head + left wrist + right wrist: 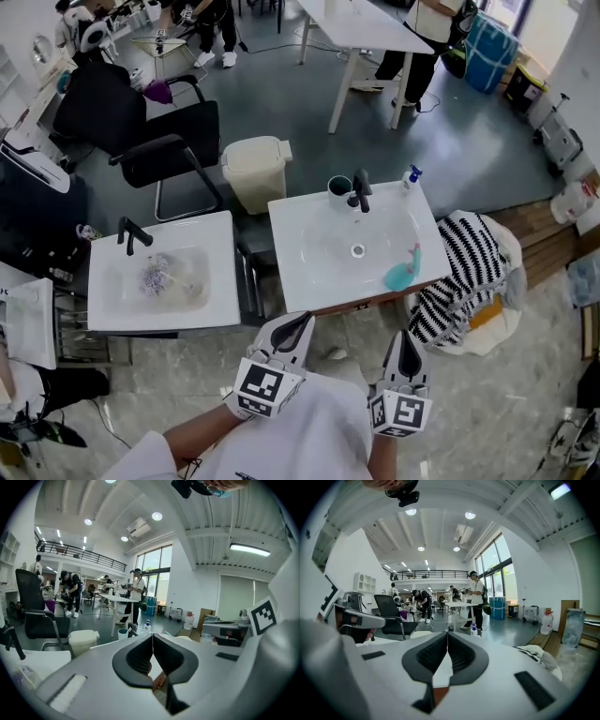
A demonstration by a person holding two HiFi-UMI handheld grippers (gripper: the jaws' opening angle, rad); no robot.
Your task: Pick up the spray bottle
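Observation:
A teal spray bottle (404,272) lies on its side in the right part of the white sink (309,220). In the head view both grippers hang in front of that sink, short of its near edge. My left gripper (304,321) is shut with nothing between its jaws, and it points at the sink's front left. My right gripper (409,336) is shut and empty too, just below the spray bottle in that view. In the left gripper view my left gripper (153,635) has its jaws meeting in a thin line. The right gripper (447,633) looks the same in the right gripper view.
A black tap (360,192), a cup (338,187) and a small blue-capped pump bottle (411,176) stand at the sink's back. A second sink (112,309) is on the left. A beige bin (255,169), a black chair (159,141) and striped cloth (464,272) are nearby.

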